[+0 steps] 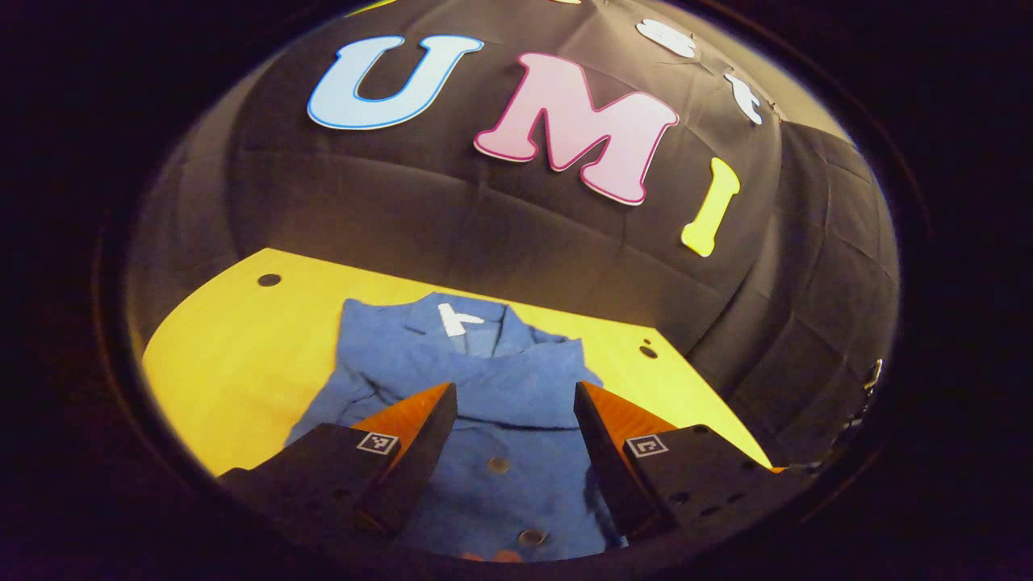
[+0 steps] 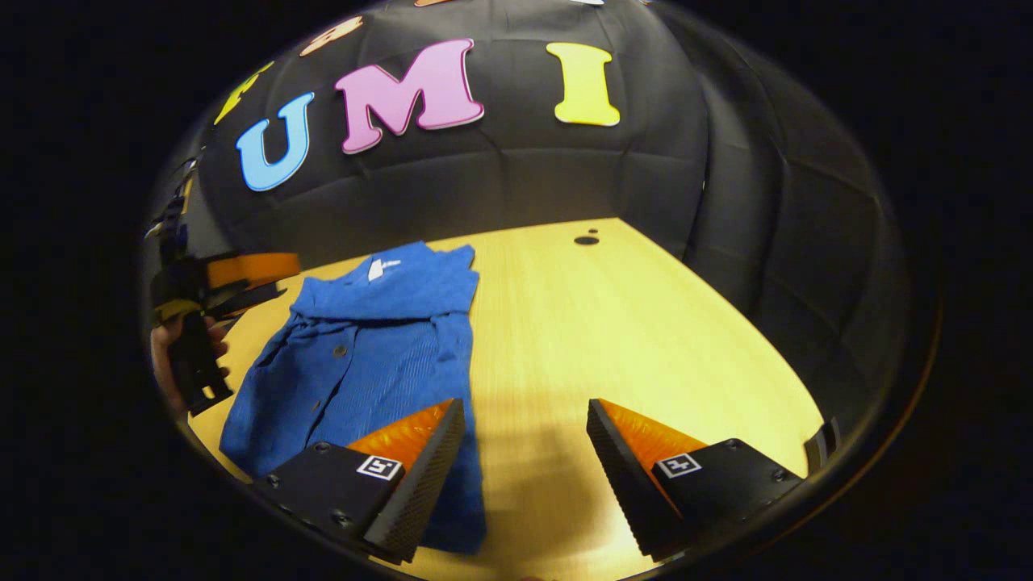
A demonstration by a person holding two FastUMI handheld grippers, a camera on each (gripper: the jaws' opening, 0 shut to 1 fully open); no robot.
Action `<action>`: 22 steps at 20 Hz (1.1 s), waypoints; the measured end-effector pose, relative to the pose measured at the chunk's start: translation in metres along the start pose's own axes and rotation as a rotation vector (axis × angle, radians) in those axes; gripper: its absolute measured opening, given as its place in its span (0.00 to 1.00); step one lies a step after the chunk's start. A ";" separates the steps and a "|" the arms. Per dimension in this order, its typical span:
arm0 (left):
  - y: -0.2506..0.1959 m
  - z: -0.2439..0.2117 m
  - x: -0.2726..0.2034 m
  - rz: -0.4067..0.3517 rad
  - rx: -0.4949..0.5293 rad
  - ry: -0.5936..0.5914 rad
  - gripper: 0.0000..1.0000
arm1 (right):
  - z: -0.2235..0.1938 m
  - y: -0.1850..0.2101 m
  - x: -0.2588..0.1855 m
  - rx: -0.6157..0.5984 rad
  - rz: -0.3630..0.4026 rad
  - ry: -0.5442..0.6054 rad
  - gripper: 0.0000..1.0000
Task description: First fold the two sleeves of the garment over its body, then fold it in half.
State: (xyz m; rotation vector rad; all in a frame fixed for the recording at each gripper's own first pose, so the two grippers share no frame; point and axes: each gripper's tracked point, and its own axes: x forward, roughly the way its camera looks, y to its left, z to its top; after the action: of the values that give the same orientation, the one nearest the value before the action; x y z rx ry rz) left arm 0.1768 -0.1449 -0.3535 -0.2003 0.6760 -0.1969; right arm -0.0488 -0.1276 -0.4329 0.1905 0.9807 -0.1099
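My blue buttoned collared shirt lies flat on the yellow wooden surface, both sleeves folded over its body. My left hand-held gripper and right hand-held gripper hover released.

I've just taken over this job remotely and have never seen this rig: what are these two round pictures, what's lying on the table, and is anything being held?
Each picture comes from a camera riding on a hand-held two-finger gripper, looking along its fingers. The left gripper view shows the left gripper open above a blue buttoned shirt lying on the yellow wooden table. The right gripper view shows the right gripper open at the shirt's edge, one finger over the cloth, the other over bare table. Far left in that view, a hand holds the other gripper. The sleeves appear folded in already. Nothing is held.
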 end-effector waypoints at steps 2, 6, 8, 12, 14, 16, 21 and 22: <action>0.045 -0.033 -0.053 0.090 0.007 0.076 0.85 | -0.023 0.015 -0.008 0.001 0.022 0.056 0.98; 0.112 -0.110 -0.145 0.250 -0.007 0.239 0.85 | -0.061 0.034 -0.020 -0.044 0.037 0.147 0.98; 0.130 -0.143 -0.175 0.304 -0.013 0.309 0.85 | -0.072 0.033 -0.025 -0.072 0.019 0.178 0.98; 0.135 -0.184 -0.194 0.326 -0.063 0.393 0.85 | -0.087 0.026 -0.031 -0.040 -0.013 0.212 0.99; 0.132 -0.191 -0.194 0.330 -0.086 0.415 0.85 | -0.094 0.028 -0.031 -0.051 -0.022 0.222 0.99; 0.126 -0.191 -0.188 0.293 -0.082 0.412 0.82 | -0.094 0.029 -0.030 -0.073 -0.032 0.209 0.99; 0.115 -0.192 -0.167 0.338 -0.020 0.439 0.58 | -0.094 0.030 -0.028 -0.075 -0.045 0.215 0.99; 0.117 -0.192 -0.166 0.356 -0.008 0.443 0.42 | -0.094 0.036 -0.028 -0.069 -0.034 0.220 0.93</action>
State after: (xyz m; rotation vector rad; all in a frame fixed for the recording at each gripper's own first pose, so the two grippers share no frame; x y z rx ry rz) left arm -0.0589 -0.0147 -0.4292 -0.0392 1.1390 0.1087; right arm -0.1348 -0.0726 -0.4567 0.1242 1.2052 -0.0872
